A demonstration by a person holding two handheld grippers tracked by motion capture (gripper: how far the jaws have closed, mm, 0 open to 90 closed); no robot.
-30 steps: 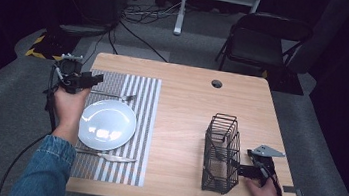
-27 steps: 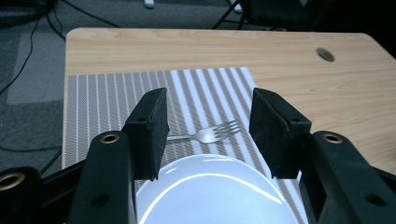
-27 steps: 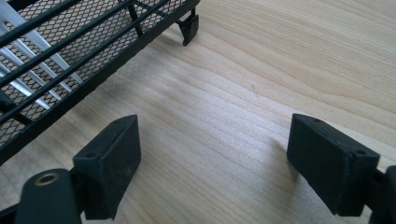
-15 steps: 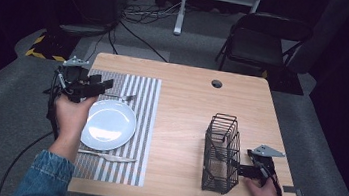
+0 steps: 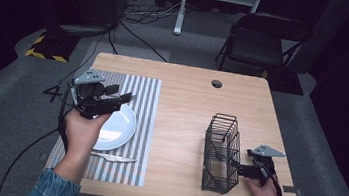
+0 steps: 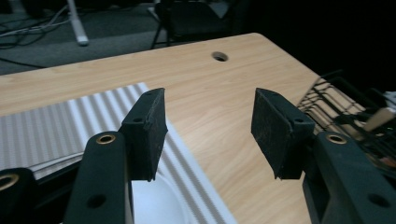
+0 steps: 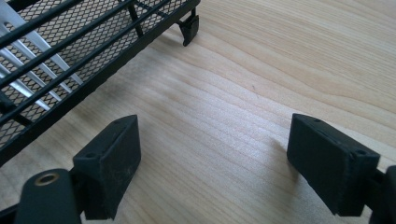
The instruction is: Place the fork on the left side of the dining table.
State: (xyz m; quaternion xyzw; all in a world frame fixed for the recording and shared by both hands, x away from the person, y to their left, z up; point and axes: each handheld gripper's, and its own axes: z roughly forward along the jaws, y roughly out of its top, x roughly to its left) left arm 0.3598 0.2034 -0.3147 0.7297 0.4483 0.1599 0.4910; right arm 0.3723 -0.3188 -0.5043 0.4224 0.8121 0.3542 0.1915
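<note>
Your desk point(image 5: 186, 109) carries a striped mat, a wire basket and a plate.
Left of the wire basket point(image 5: 220, 151), your left tool point(image 5: 114, 96) hangs open above the plate point(image 5: 119, 127); your right tool point(image 5: 240, 170) rests open just right of it.

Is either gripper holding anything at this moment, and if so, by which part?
Nothing is held. The left gripper stands open above the plate with only air between its jaws; the right gripper is open over bare table beside the wire basket.
</note>
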